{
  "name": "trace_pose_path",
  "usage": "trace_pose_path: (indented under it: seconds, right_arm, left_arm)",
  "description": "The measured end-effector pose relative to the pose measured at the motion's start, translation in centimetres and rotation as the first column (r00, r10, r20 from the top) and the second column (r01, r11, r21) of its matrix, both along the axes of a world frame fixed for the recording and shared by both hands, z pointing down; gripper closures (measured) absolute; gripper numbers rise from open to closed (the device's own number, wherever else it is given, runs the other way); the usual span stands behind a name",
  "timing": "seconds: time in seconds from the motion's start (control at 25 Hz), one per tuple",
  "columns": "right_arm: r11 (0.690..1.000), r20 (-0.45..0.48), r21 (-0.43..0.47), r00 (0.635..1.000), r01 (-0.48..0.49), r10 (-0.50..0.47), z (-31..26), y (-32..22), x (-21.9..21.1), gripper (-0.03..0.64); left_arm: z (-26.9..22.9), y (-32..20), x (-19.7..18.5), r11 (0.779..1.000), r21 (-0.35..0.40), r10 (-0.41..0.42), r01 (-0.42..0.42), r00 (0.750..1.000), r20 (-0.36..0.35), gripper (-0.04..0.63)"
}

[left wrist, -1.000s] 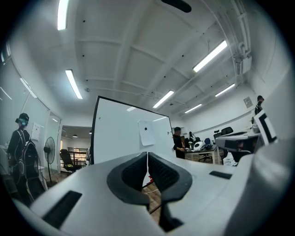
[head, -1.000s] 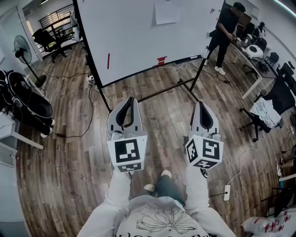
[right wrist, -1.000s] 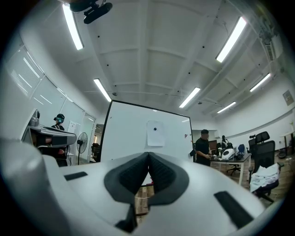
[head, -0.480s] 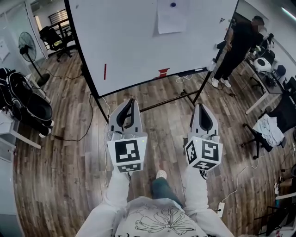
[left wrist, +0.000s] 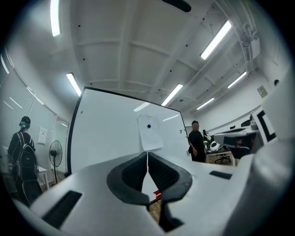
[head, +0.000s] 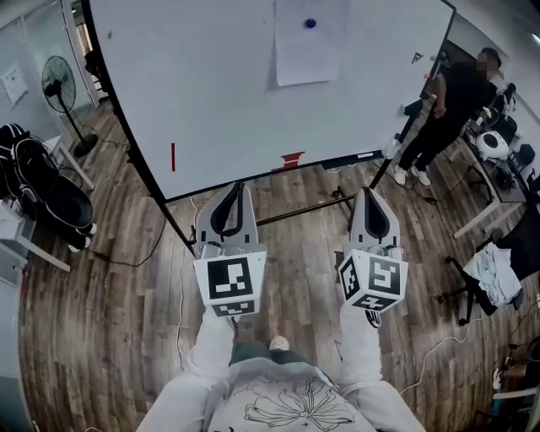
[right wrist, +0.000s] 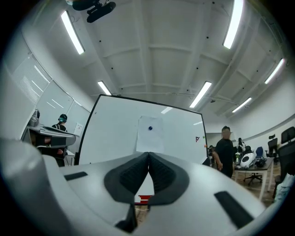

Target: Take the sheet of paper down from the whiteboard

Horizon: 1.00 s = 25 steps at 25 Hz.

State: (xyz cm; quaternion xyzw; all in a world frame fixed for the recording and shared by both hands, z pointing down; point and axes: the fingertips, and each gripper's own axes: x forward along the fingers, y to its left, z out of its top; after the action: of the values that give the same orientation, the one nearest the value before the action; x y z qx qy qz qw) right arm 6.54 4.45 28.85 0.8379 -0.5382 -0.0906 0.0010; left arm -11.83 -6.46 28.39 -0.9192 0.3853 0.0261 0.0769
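Ahead, at twelve o'clock, a plain white sheet of paper (head: 308,55) hangs under a blue magnet (head: 310,23) on the whiteboard (head: 194,84); left gripper (head: 240,187) and right gripper (head: 369,194) hold their jaws together.

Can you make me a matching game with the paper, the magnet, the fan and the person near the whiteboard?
Things:
1. paper
2. magnet
3. fan
4. person

Clues:
A. small and blue
B. on the floor, left of the whiteboard
C. standing right of the whiteboard
D. white, pinned up on the whiteboard

Pairs: 1-D, 2-A, 3-B, 4-C
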Motion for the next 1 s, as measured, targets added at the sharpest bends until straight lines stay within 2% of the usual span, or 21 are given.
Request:
trace_pose_path:
  seconds: [0.24, 0.56, 1.0]
  right_arm:
    - [1.0, 0.031, -0.008, 0.999, 0.009, -0.009, 1.1, -2.6, 5.0, 0.614]
    - [0.999, 0.019, -0.024, 0.999, 0.033, -0.033, 1.8, -8.1, 9.7, 0.614]
    - [0.994, -0.045, -0.01, 0.993, 0.105, -0.106, 0.1, -20.6, 18.0, 0.614]
  left_arm:
    - [0.5, -2.9, 4.4, 1.0, -0.012, -0.025, 0.025, 1.0, 0.015, 0.586]
    - [0.7, -8.4, 9.4, 0.999, -0.01, -0.043, 0.043, 0.999, 0.014, 0.586]
    - [-1.2, -19.5, 18.1, 0.997, 0.015, -0.075, 0.075, 0.996, -0.04, 0.585]
